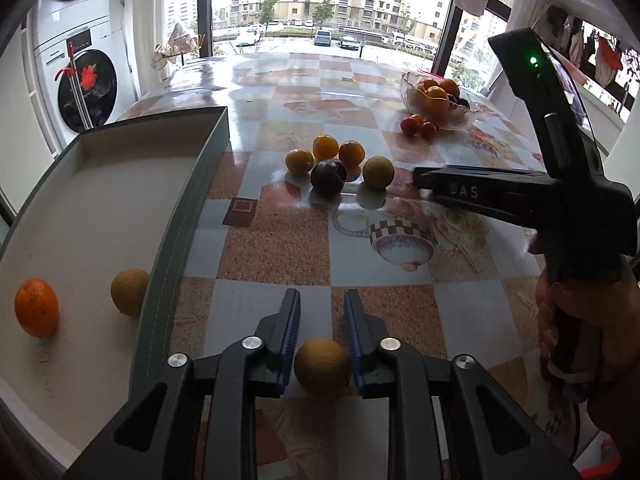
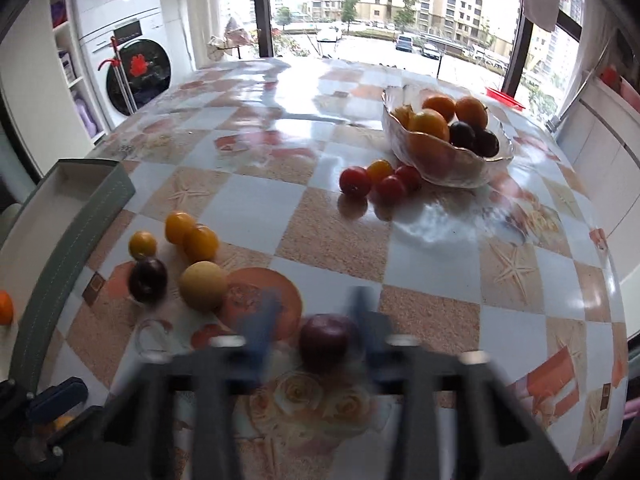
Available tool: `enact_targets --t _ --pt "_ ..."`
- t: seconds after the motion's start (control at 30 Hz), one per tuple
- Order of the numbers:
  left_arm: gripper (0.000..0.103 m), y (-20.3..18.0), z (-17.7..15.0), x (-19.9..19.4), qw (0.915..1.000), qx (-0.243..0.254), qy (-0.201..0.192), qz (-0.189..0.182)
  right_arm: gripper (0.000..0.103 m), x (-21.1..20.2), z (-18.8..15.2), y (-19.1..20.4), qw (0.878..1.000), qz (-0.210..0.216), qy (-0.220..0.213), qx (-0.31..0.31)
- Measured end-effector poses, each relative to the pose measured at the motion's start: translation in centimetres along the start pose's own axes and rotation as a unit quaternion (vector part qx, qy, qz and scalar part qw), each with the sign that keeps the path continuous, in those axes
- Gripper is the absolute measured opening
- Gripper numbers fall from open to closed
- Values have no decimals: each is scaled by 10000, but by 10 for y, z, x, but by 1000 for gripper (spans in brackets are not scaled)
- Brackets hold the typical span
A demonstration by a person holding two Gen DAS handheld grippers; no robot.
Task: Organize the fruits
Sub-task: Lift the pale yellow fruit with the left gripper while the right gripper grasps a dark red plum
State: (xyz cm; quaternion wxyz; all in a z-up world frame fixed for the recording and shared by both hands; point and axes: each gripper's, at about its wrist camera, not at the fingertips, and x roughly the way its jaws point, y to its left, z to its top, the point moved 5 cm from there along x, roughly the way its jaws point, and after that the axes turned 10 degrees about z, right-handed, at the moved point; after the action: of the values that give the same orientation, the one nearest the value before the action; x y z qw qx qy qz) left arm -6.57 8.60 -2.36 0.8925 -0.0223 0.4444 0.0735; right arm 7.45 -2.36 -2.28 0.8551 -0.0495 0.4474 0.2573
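In the left wrist view my left gripper (image 1: 322, 304) is shut on a yellow-brown round fruit (image 1: 322, 365), just right of the green-walled box (image 1: 188, 204). The box holds an orange (image 1: 36, 307) and a yellow-brown fruit (image 1: 129, 291). A cluster of loose fruit (image 1: 336, 162) lies mid-table. In the right wrist view my right gripper (image 2: 316, 304), blurred, has its jaws apart around a dark red plum (image 2: 325, 340) on the table. The same cluster (image 2: 180, 256) lies to its left. A glass bowl (image 2: 460, 168) holds oranges and plums.
Small red and orange fruits (image 2: 380, 180) lie in front of the bowl. The table (image 2: 440, 264) has a glossy checkered cover. Washing machines (image 2: 132, 68) stand at the far left and windows behind. The right gripper body (image 1: 520, 196) shows in the left wrist view.
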Motion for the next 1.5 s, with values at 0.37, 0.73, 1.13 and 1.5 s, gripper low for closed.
enact_targets --t 0.37,0.73,1.13,1.5 --pt "65 2 -8 -5 9998 35 -108 181 30 -56 -62 -27 9962 310 -157 799" --pt "37 -10 -13 -8 9988 280 -96 381 30 -90 -110 -32 9936 238 -291 1067" --pt "30 -6 -22 -18 9999 108 3 26 30 -106 -129 -28 9924 237 -277 1174" --pt "30 -2 -26 -32 9999 67 -84 -47 30 -118 -139 -32 9896 376 -348 1347"
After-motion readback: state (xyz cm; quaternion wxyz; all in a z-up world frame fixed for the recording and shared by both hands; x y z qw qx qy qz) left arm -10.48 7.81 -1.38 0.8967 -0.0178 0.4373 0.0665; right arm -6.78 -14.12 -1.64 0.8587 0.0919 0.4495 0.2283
